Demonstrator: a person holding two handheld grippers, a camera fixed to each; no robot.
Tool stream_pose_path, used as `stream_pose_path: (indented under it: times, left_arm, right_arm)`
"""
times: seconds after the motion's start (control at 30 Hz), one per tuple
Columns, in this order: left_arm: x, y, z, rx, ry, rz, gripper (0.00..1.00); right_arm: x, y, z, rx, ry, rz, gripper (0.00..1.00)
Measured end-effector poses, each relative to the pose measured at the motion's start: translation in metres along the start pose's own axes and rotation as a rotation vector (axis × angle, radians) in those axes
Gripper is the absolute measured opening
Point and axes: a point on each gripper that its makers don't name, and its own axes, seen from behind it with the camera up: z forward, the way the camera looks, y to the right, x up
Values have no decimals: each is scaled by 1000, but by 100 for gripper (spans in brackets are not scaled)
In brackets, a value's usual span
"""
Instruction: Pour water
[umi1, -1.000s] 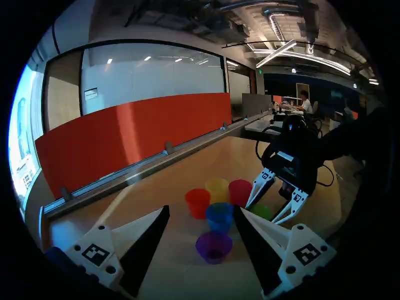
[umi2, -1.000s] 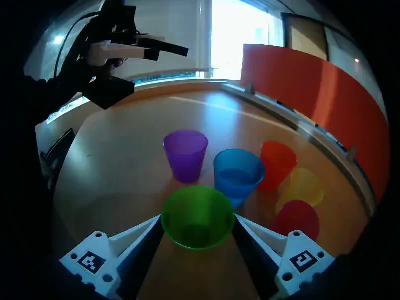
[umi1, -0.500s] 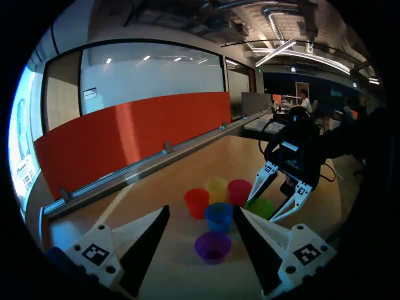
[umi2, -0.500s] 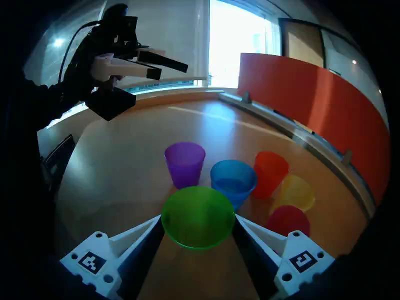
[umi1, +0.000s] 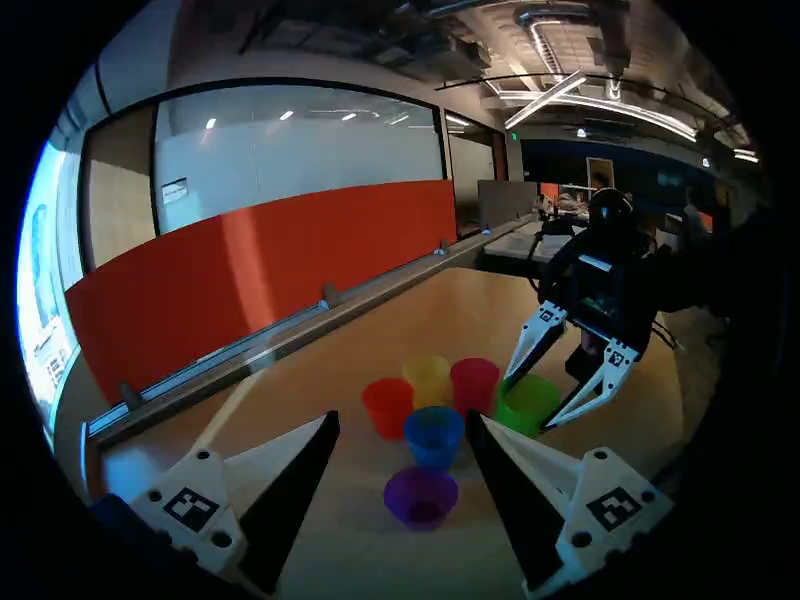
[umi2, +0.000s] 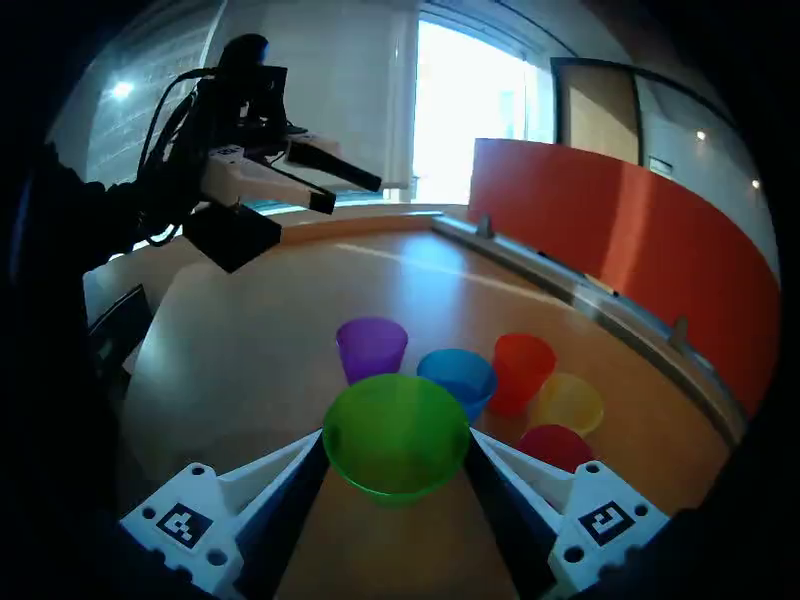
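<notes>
Green cup (umi1: 530, 398) is pinched between both fingers of the right tool (umi1: 527, 408), just beside the red cup (umi1: 474, 384), in the left gripper view. The left tool (umi1: 402, 418) is spread, with nothing in it; the purple cup (umi1: 421, 497) stands on the desk (umi1: 470, 310) below its gap.

In the right gripper view, the green cup (umi2: 396, 435) sits between the right tool's fingers, in front of the purple and blue cups (umi2: 456, 372).

No legible text. Notice (umi1: 175, 190) on glass wall (umi1: 300, 150), ten o'clock: too small. Marker squares (umi1: 192, 507) on left gripper (umi1: 400, 415), five, seven o'clock: patterns only.
</notes>
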Motion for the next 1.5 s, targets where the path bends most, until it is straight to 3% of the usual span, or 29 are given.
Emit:
stream_pose_path:
  times: [0.57, 1.17, 1.5]
  left_arm:
    - [0, 3, 7, -9, -2, 3, 94]
    - [-1, 7, 11, -23, -8, 6, 93]
    - [-7, 13, 20, -53, -36, 16, 94]
  right_arm:
    - [36, 5, -27, -34, 146, 4, 92]
    - [64, -2, -39, -48, 301, 0, 92]
    - [69, -3, -45, -49, 333, -16, 92]
